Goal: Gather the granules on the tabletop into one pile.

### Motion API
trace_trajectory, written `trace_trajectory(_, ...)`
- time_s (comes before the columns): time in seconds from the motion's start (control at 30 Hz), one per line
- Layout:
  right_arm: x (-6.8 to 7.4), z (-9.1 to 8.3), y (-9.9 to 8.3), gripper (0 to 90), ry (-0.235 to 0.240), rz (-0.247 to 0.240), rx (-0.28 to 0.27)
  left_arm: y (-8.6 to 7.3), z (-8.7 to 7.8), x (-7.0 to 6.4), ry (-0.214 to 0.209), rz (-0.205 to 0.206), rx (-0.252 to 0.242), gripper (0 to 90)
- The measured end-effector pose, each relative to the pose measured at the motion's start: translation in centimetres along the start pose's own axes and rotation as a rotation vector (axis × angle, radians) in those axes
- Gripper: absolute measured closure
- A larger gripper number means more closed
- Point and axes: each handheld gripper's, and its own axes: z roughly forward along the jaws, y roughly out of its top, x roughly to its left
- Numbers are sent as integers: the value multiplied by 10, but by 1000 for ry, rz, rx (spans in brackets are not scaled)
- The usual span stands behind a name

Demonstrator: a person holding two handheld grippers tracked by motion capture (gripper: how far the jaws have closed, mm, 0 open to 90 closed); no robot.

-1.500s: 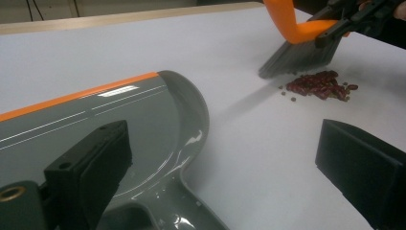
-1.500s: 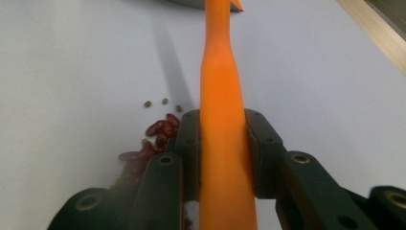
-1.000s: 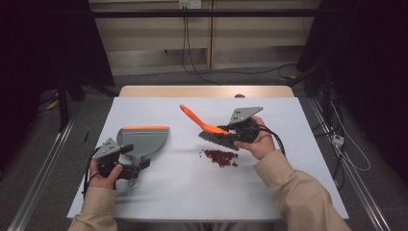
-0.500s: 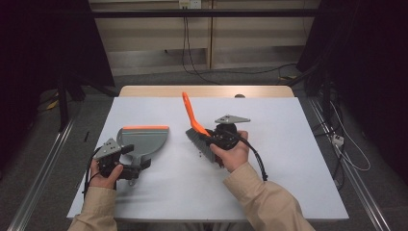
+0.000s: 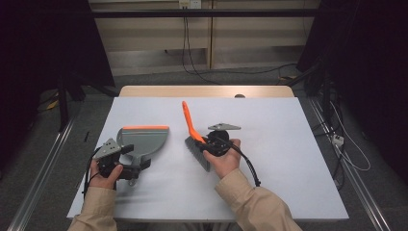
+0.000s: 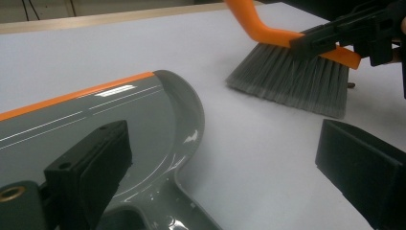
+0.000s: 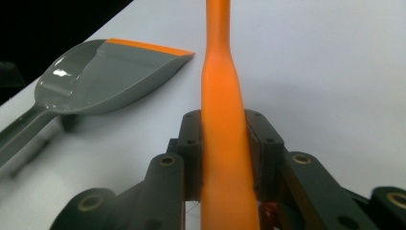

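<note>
White table: grey dustpan empty, brush just beside

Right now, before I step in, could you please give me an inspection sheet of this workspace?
Surface: pale table top, bare apart from the tools.
Job's things: grey dustpan with an orange lip lies flat; orange-handled brush has its bristles on the table beside it, apart from it.
Clutter: one small dark thing at the far edge, too small to tell.
Grippers: left gripper is open at the dustpan's handle; right gripper is shut on the brush.
Cables: right gripper's cable trails over the table; loose floor cables lie behind it.
Surroundings: dark curtains on both sides, floor rail at left.
</note>
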Motion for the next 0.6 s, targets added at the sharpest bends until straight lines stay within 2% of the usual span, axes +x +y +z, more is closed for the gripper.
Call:
trace_trajectory(0.03, -3, -2, -1, 714, -8, 20, 5, 0, 0, 0, 1, 0, 1, 48)
trace_trajectory(0.13, -7, -10, -5, 714, -28, 40, 0, 1, 0, -1, -1, 5, 2, 49)
trace_trajectory(0.2, -9, -15, -7, 714, -44, 35, -3, 1, 0, -2, -2, 1, -1, 49)
trace_trajectory(0.33, -16, -24, -10, 713, -56, 57, 3, 2, -1, -3, 0, 10, -1, 49)
trace_trajectory(0.6, -23, -36, -11, 713, -79, 34, 18, 2, 0, -4, -1, 7, -5, 49)
